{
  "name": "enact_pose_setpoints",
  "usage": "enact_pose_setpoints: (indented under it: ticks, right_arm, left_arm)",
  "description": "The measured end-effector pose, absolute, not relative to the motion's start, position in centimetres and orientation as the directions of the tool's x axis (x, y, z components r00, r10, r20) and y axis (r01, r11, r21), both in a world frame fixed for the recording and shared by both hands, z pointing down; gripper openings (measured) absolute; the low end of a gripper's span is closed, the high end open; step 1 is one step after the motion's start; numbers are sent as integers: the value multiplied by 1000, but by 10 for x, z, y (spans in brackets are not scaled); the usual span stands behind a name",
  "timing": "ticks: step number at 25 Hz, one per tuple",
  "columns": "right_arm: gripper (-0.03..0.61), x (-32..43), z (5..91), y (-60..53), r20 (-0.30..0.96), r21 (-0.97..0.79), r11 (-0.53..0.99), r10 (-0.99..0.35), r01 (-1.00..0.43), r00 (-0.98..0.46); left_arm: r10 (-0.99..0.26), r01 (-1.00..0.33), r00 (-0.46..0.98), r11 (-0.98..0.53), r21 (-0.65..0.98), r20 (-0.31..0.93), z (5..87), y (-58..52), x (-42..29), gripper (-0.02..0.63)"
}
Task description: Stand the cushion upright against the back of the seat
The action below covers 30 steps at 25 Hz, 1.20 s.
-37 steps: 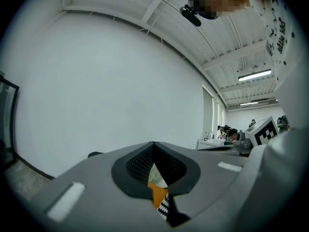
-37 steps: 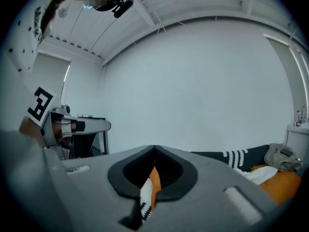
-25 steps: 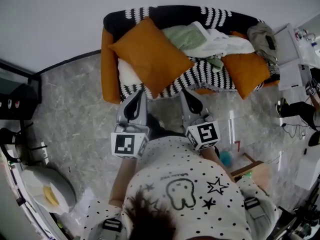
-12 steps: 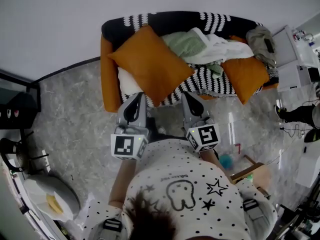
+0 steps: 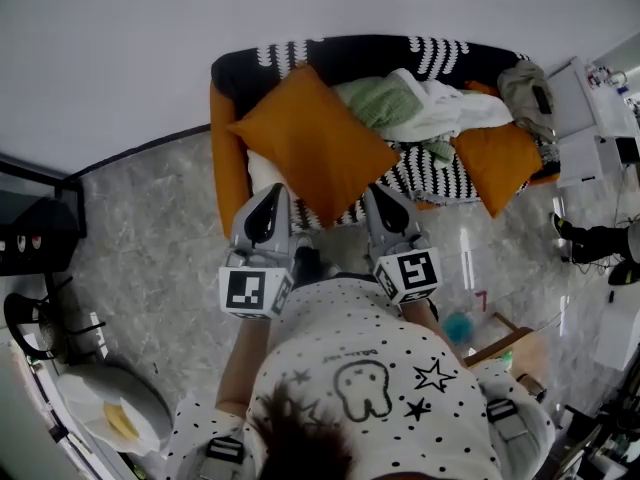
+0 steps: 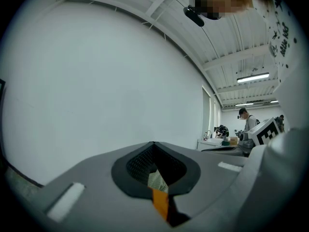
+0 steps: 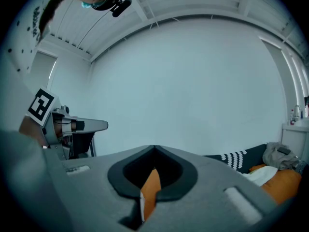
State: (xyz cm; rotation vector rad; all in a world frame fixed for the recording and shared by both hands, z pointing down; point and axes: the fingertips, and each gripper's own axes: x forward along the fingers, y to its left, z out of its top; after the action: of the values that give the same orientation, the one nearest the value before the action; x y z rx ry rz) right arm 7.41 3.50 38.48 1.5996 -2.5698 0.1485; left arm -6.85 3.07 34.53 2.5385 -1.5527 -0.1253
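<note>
We hold the left gripper (image 5: 271, 196) and the right gripper (image 5: 380, 196) clenched shut and empty, side by side just short of the sofa (image 5: 226, 158). The orange cushion (image 5: 310, 143) lies tilted on the seat's left end, its lower corner between them and its upper corner at the backrest, beside heaped clothes (image 5: 420, 103).

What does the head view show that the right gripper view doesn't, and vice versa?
Head view only: the grey marbled floor and the large orange square cushion, seen in full on the left of the orange sofa. Right gripper view only: the ribbed white ceiling and the right gripper with its jaws shut tip to tip. Both: the black-and-white striped throw, the smaller orange cushion at the sofa's right end, and the left gripper.
</note>
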Motion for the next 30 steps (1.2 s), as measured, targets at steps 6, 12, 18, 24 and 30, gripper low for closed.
enact_pose_setpoints:
  ticks: [6,12,18,24,30]
  right_arm:
    - [-2,59,391,22,151,-22,418,-897,-908,-416]
    - [-2,45,394,11,149,-24,400,-905,-916,-399]
    - [-2,43,396,1,154,-20,390,-908,-920,-389]
    - [-2,47,398,-3,169,-18,382,-910,-924,-380]
    - [-2,48,401,-13,185,-24,411,-894,-911,-408]
  left_arm:
    - [-883,-870,469,-461,177,5,349,15,-89,-3]
    - [-881,-869,473,-461,178,27,355,6,-108,-3]
    - [-884,-870,465,-448,204,42,363,-7,-114,-3]
    - [-884,-867,466,-447,220,37,366,-13,-111,-3]
    - [-895,-877,443,-422,227,48,368,-20,-110,-3]
